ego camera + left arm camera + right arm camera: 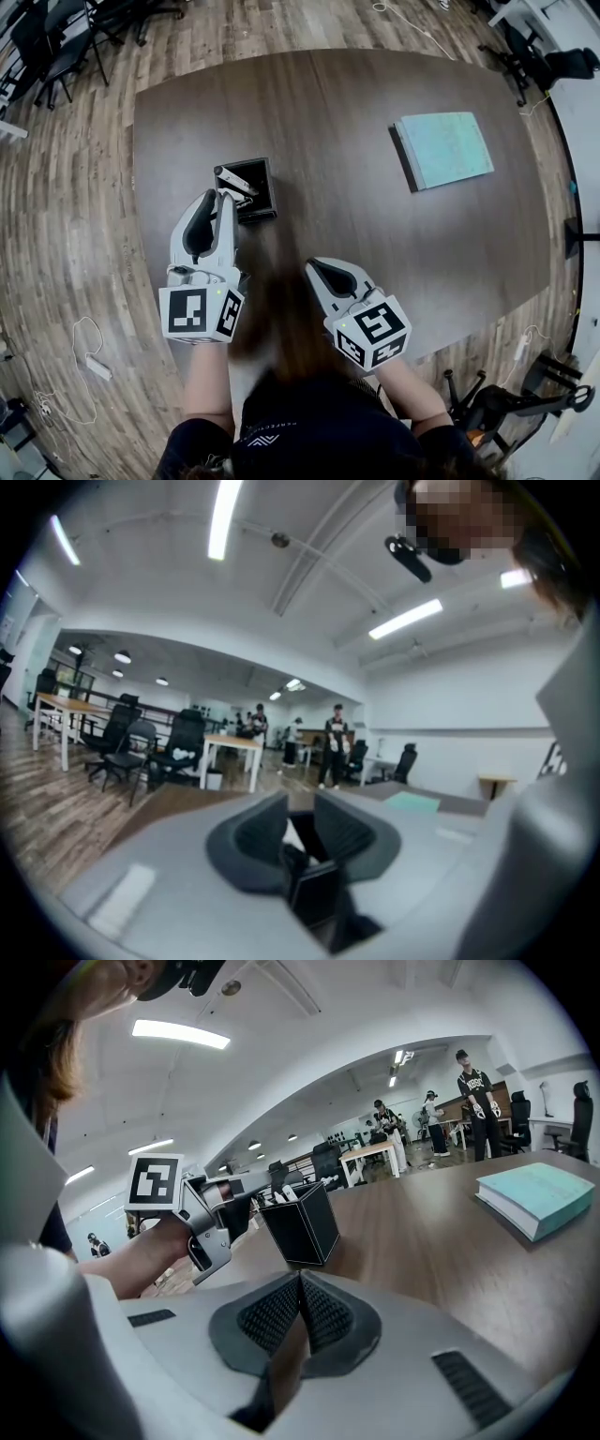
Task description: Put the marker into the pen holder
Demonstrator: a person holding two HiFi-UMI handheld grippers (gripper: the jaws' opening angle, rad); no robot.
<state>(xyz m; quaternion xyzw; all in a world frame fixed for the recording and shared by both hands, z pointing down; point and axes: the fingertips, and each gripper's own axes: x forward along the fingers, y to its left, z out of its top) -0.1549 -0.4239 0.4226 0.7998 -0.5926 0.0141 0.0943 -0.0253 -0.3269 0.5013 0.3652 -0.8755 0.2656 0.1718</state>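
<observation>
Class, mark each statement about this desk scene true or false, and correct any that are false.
1. The marker sits in the pen holder. True.
2. In the head view, the teal book lies to the left of the pen holder. False: it lies to its right.
3. The right hand-held gripper has its jaws together with nothing between them. True.
4. The pen holder lies on its side. False: it stands upright on the table.
5. The left hand-held gripper has its jaws pressed together. False: they stand apart.
</observation>
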